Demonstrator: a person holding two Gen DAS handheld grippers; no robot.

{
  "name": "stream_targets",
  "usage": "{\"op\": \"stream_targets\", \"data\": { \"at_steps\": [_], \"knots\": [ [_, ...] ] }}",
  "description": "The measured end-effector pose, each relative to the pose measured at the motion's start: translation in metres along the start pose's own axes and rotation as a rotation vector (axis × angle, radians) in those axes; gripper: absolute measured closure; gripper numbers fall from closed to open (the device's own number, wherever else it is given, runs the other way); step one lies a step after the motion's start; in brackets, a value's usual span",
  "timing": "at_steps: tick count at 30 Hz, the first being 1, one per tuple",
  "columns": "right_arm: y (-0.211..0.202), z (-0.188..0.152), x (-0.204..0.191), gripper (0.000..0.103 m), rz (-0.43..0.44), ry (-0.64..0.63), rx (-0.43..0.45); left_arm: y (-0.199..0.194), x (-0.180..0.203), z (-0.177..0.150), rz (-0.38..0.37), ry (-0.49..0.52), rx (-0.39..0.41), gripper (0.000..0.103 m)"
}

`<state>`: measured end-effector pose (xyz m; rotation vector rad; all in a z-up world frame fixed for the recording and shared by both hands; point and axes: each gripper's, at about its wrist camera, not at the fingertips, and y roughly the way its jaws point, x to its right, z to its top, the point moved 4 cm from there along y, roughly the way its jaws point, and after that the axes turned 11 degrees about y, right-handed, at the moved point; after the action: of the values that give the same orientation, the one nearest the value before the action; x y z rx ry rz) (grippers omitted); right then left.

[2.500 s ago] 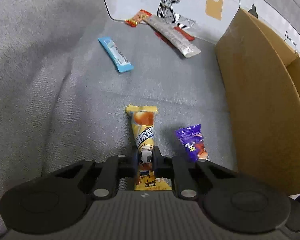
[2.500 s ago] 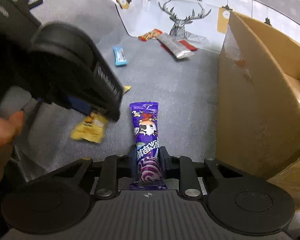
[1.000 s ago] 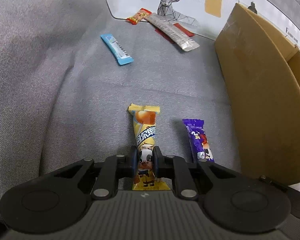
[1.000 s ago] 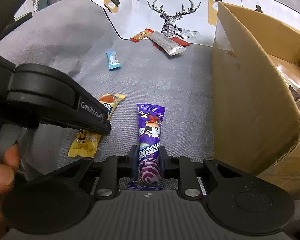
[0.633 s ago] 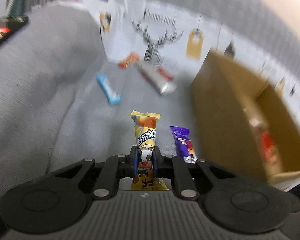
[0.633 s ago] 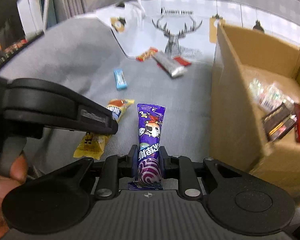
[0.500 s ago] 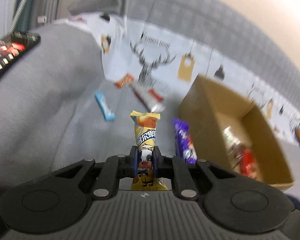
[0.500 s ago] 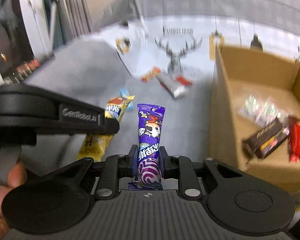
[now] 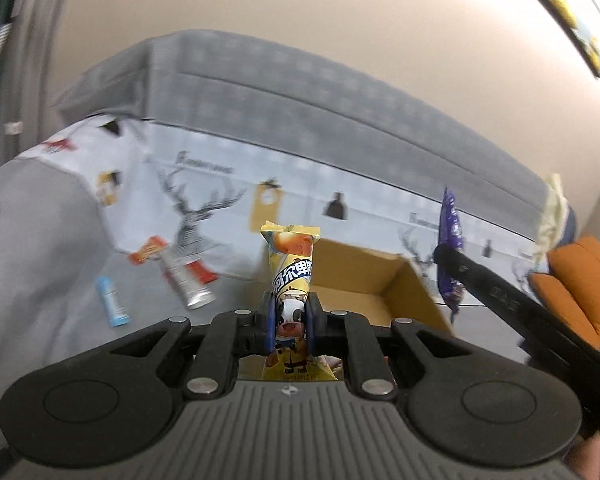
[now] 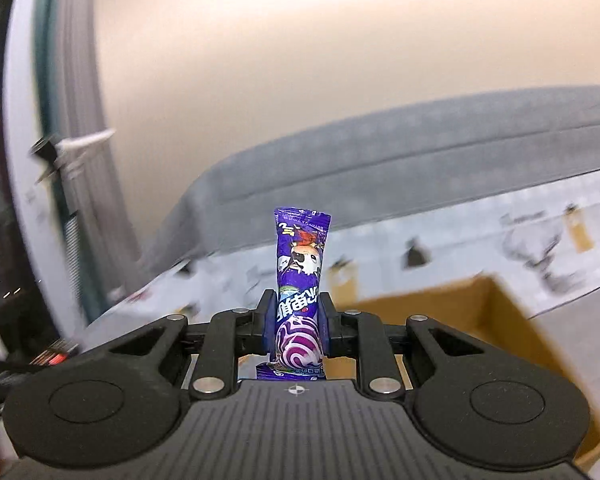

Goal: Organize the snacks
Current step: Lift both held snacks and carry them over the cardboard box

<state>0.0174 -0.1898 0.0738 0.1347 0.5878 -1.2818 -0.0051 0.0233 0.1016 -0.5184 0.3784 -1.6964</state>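
Note:
My left gripper (image 9: 291, 316) is shut on a yellow candy packet (image 9: 291, 264) with a cow print, held upright in the air in front of the open cardboard box (image 9: 404, 292). My right gripper (image 10: 298, 322) is shut on a purple candy packet (image 10: 300, 272), also upright, above the near side of the box (image 10: 496, 320). In the left wrist view the purple packet (image 9: 451, 236) and the right gripper's arm show at the right, above the box's right side.
On the grey sofa seat lie a blue bar (image 9: 113, 302), a silver packet (image 9: 184, 280), a red packet beneath it and an orange-red packet (image 9: 148, 250). A deer-print cloth (image 9: 204, 204) covers the sofa back. An orange cushion (image 9: 576, 284) sits far right.
Both grippers have lifted their packets off the sofa seat and tilted up, moving over toward the box. The views now look at the sofa back and wall.

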Motion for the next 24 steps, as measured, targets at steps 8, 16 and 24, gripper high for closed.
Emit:
{"op": "stream_targets", "data": {
  "at_steps": [8,16,24],
  "knots": [
    [0.013,0.018,0.070,0.080,-0.090,0.078,0.057,0.034,0.059,0.021,-0.072,0.091,0.008,0.088],
    [0.016,0.017,0.087,0.080,-0.117,0.063,0.035,0.070,0.083,0.029,-0.072,0.109,-0.023,0.088],
    [0.020,0.015,0.089,0.080,-0.129,0.051,0.015,0.092,0.095,0.026,-0.070,0.130,-0.063,0.088]
  ]
}}
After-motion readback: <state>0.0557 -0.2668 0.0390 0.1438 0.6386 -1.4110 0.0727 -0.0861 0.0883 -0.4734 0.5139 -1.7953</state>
